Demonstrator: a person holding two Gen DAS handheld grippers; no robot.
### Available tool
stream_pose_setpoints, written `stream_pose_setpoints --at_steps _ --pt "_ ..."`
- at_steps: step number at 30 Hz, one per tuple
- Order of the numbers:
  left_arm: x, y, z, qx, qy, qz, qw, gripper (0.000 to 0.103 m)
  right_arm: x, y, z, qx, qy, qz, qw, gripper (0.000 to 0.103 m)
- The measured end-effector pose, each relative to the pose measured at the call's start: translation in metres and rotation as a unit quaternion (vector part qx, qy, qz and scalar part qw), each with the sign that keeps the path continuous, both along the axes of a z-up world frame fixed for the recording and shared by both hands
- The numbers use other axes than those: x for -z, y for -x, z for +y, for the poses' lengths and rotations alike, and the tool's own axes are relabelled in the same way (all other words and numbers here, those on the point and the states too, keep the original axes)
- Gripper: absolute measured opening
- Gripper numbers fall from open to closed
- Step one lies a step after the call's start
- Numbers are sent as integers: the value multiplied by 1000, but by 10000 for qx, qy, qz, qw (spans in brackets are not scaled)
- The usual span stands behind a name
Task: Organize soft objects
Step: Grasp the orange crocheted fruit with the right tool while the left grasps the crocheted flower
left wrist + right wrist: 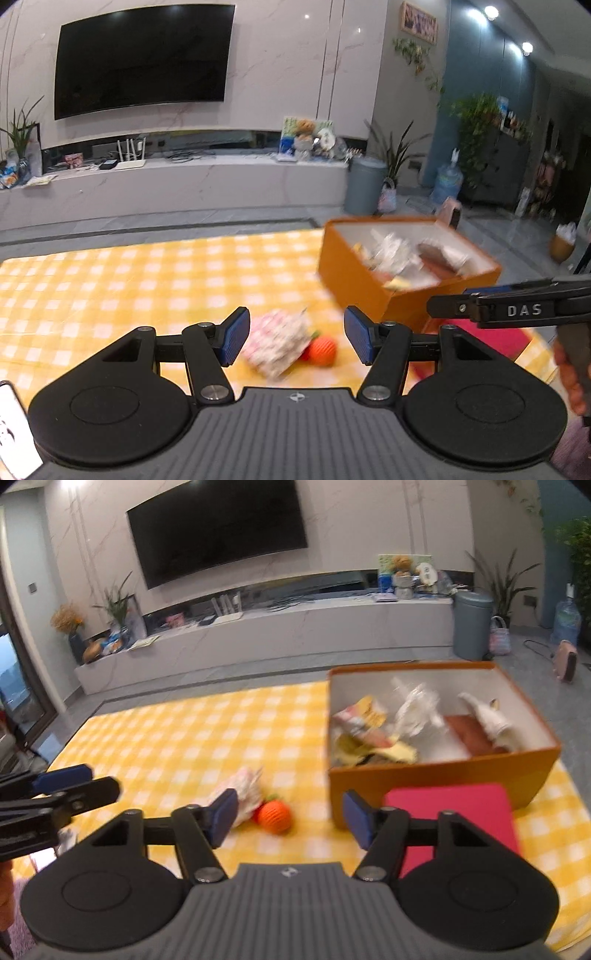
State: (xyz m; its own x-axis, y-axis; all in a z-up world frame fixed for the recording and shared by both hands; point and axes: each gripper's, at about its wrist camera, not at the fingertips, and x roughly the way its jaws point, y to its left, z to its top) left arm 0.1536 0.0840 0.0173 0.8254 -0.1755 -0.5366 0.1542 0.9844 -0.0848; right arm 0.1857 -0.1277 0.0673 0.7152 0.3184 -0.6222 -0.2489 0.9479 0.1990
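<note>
A pink-and-white patterned soft pouch (277, 341) lies on the yellow checked cloth (129, 288) with an orange knitted ball (322, 351) touching its right side. Both sit just ahead of my left gripper (297, 338), which is open and empty. They also show in the right wrist view, pouch (245, 794) and ball (275, 816), ahead and left of my open, empty right gripper (290, 818). An orange box (439, 771) at the right holds several soft items. It also shows in the left wrist view (373, 295).
A flat red pad (458, 812) lies in front of the box, under my right gripper's right finger. The right gripper's body (517, 310) crosses the left view's right side. The left gripper's arm (48, 794) shows at the right view's left edge. The cloth's edges drop to the floor.
</note>
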Motion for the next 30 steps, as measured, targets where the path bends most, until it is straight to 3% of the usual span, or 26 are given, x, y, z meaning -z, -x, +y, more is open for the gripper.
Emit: stream_pose_setpoints --at_steps 4,8,10,22,30 --pt "18 -4 4 -64 -324 178 9993 69 16 8 23 -166 191 -102 9996 62" --pt "33 -2 16 -66 -255 350 9990 69 32 9 38 -300 347 -101 9989 61" --pt "38 -9 18 -39 -288 452 9986 69 40 4 44 -393 370 -4 9985 54" --pt "63 -50 21 424 -752 794 9931 69 81 -30 71 -392 644 210 9969 54" --pt "82 -77 22 584 -737 1016 9904 69 104 -53 77 -518 814 267 9950 52"
